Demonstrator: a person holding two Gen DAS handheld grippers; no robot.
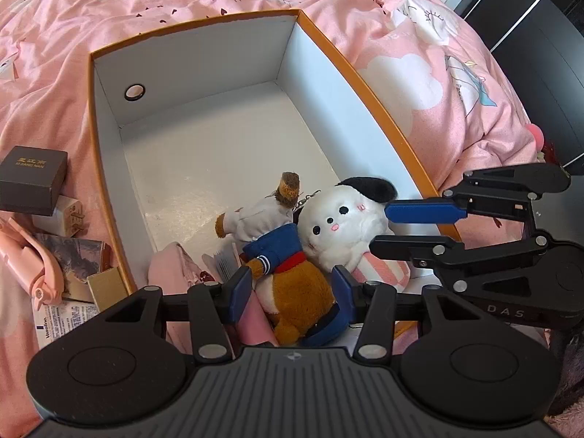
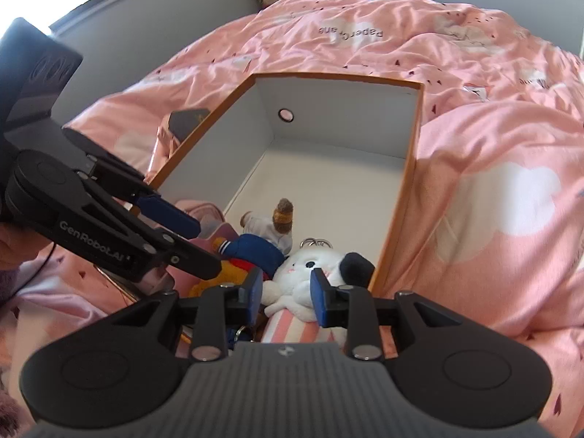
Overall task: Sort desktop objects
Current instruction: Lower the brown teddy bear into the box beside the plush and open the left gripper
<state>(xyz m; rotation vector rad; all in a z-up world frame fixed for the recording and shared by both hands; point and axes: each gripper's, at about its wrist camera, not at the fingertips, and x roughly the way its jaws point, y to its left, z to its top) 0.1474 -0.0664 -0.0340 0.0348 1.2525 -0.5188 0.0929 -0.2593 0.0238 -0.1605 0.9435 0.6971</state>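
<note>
An orange-rimmed white box (image 1: 109,168) lies on the pink bedspread, also in the right wrist view (image 2: 408,189). At its near end lie a brown bear plush in a blue sailor top (image 1: 292,284), a small white-clad doll (image 1: 255,219) and a white bunny plush with a black ear (image 1: 339,226). My left gripper (image 1: 292,292) is open with its pads on either side of the bear (image 2: 252,252). My right gripper (image 2: 286,295) is open around the bunny (image 2: 306,273); it also shows in the left wrist view (image 1: 405,228).
Left of the box lie a dark small box (image 1: 33,179), a white plug (image 1: 69,215), a pink device (image 1: 25,259), a gold box (image 1: 106,284) and a Vaseline leaflet (image 1: 62,321). Pink cloth (image 1: 175,266) lies in the box's near corner. Dark furniture (image 1: 529,36) stands beyond the bed.
</note>
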